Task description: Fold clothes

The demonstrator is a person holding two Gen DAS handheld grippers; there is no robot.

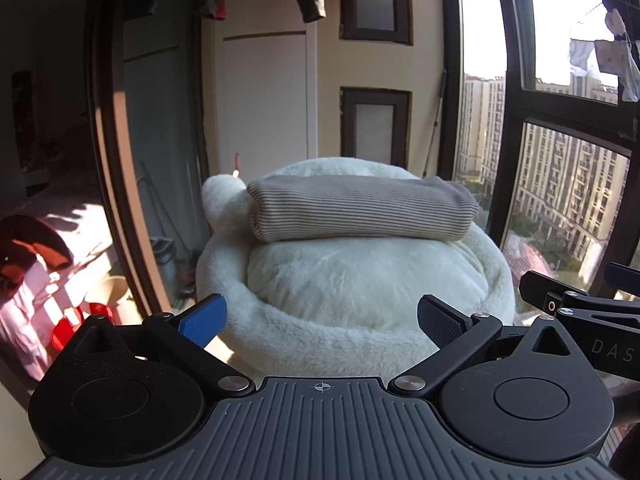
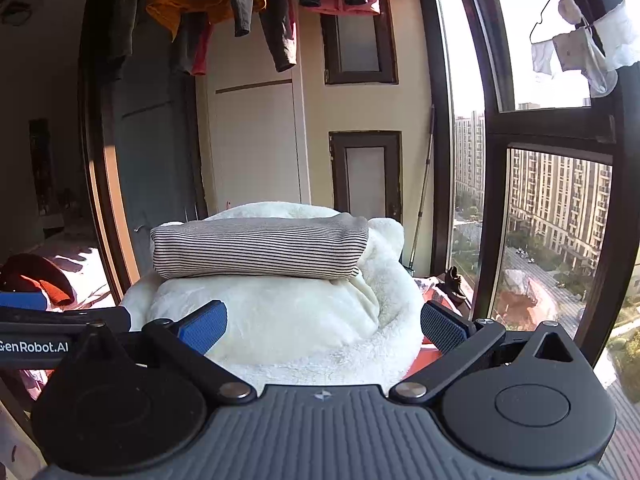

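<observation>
A folded striped garment point(image 1: 360, 210) lies as a neat bundle on top of a white fluffy cushion point(image 1: 352, 280), beyond and above both pairs of fingers and apart from them. The left gripper point(image 1: 320, 320) stands with its jaws spread wide and nothing between them. The right gripper point(image 2: 322, 326) is likewise wide and empty, with the bundle point(image 2: 260, 250) ahead, slightly left of its centre.
</observation>
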